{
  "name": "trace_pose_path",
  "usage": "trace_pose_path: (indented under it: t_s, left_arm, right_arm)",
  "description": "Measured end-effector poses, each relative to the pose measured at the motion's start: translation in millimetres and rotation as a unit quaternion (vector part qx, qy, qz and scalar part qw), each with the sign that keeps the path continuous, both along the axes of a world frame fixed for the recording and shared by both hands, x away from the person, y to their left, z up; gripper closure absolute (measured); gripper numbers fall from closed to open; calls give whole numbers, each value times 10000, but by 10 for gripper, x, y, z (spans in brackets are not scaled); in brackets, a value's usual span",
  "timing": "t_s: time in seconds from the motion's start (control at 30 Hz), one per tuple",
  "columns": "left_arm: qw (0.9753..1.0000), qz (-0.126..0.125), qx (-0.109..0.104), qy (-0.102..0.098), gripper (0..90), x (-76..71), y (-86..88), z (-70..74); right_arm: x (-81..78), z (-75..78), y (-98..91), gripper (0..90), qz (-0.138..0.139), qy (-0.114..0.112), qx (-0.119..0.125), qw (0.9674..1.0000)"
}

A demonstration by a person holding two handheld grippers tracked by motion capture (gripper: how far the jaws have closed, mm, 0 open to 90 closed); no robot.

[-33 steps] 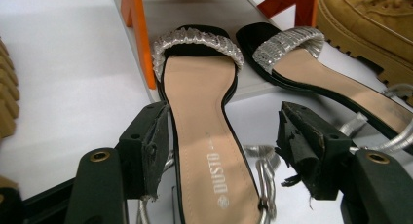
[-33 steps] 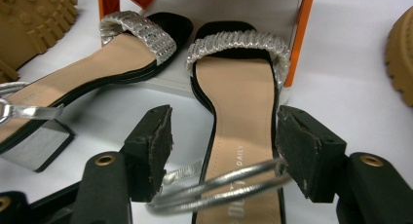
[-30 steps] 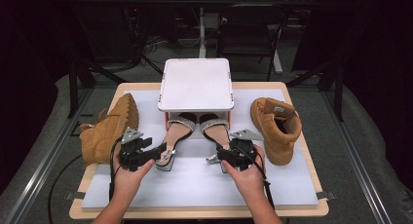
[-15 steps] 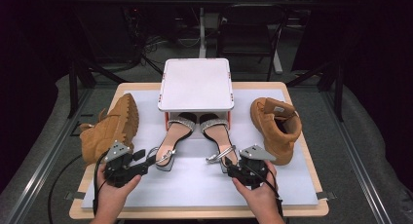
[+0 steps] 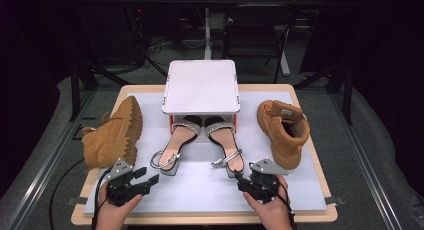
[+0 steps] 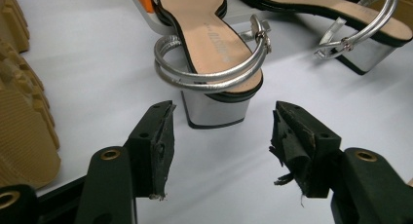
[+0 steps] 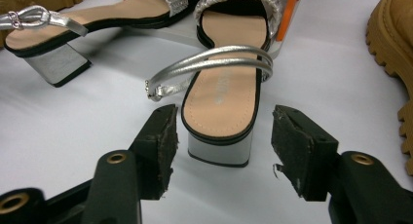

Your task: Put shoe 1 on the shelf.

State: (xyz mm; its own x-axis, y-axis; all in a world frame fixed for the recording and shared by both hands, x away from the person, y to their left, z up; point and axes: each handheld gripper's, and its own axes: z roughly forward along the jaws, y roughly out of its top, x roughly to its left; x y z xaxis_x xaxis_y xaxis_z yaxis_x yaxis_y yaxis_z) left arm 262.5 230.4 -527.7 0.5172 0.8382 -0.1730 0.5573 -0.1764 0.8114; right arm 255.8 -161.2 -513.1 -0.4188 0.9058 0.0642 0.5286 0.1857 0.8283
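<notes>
A dark printed mark is running along the tan insole of each silver sandal, but in both gripper views the letters are staying too blurred to read.

In the high view the person's forearms are coming in from the near edge of the table, each hand wrapping a gripper low over the white mat. The left gripper is pointing forward and a little inward, toward the left sandal; the right gripper is pointing forward toward the right sandal.

Both pairs of jaws have just been opening and are standing spread wide, with nothing pinched between them. In the left gripper view the left gripper is framing the left sandal: its mirrored block heel is sitting just ahead of the gap between the jaws, apart from both pads, with the ankle strap looping above it. A tan boot on its side is lying beyond the left jaw, sole showing. In the right gripper view the right gripper is lining up with the right sandal, whose heel is reaching slightly into the gap between the jaws, the worn pads not touching it. The second tan boot is standing beyond the right jaw. Both sandals' toes are tucking under a white tray on orange legs, straight ahead of the jaws.
</notes>
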Motion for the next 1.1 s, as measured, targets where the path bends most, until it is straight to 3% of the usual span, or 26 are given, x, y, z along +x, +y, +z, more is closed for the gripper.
trace_pose_path:
  t_s: [0.13,0.3,0.43,0.53,0.67,0.8,0.93,1.1]
  left_arm:
    - [9997,42,249,29,385,25,20,-74]
    - [9996,-24,226,196,380,91,13,-165]
    - [9993,-164,179,297,319,163,-24,-236]
    - [9993,-204,96,309,298,216,-69,-275]
    - [9990,-280,174,312,297,276,-127,-298]
    - [9988,-236,190,384,298,337,-164,-323]
    - [9991,-212,152,334,299,387,-204,-338]
    - [9990,-306,124,295,346,430,-240,-338]
  right_arm:
    - [20,-79,-26,404,80,127,72,9999]
    - [60,-185,-13,350,133,271,-36,9995]
    - [102,-253,-4,310,171,331,-169,9992]
    - [143,-295,7,310,202,409,-158,9988]
    - [204,-339,31,318,224,429,-145,9987]
    - [248,-363,42,320,210,478,-167,9985]
    - [283,-377,38,320,236,522,-182,9982]
    - [326,-405,46,329,238,508,-160,9983]
